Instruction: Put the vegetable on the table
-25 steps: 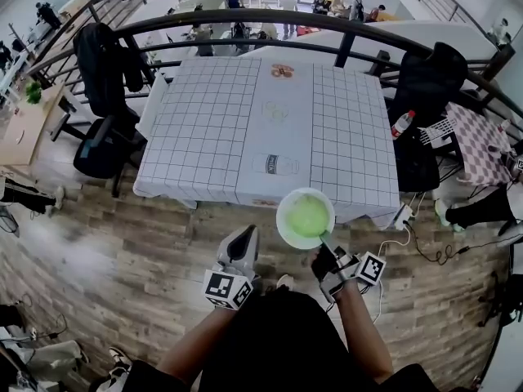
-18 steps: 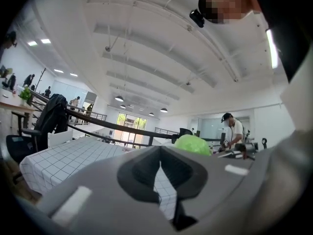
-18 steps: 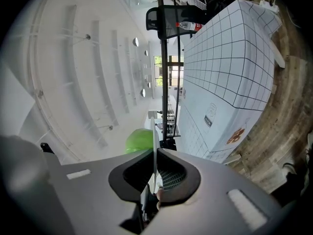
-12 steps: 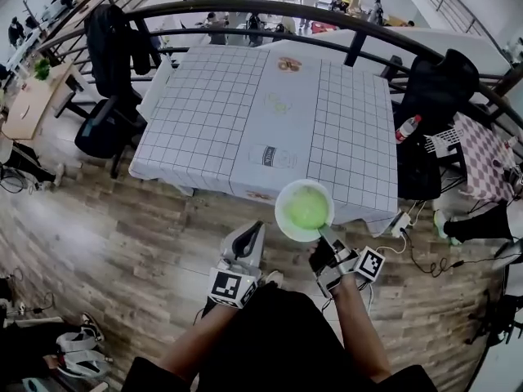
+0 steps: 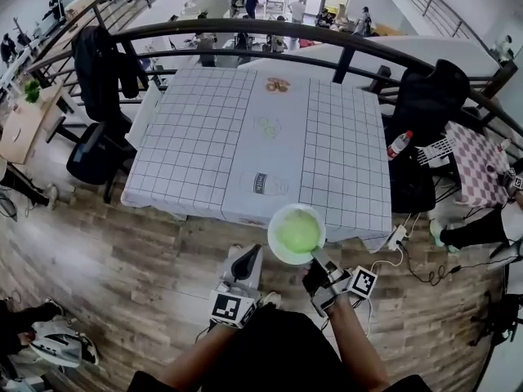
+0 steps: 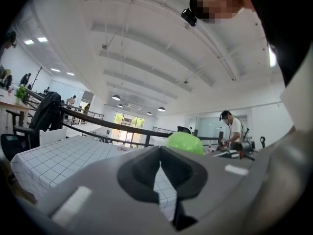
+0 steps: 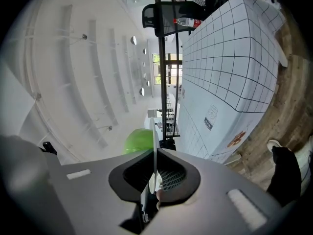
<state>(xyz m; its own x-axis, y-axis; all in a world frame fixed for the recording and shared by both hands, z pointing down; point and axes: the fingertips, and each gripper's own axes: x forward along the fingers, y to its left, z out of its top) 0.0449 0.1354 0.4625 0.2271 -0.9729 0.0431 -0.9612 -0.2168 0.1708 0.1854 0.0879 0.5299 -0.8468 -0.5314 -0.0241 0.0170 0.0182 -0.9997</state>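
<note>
both tools held low; right tool (image 5: 317,260) pinches the plate (image 5: 279,252) rim, left tool (image 5: 248,257) closed.

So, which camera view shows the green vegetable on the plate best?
The head view: it looks down on the whole green vegetable, lying on the plate that the right gripper holds. The left gripper view shows only its top; the right gripper view, only a part behind the plate's edge.
</note>
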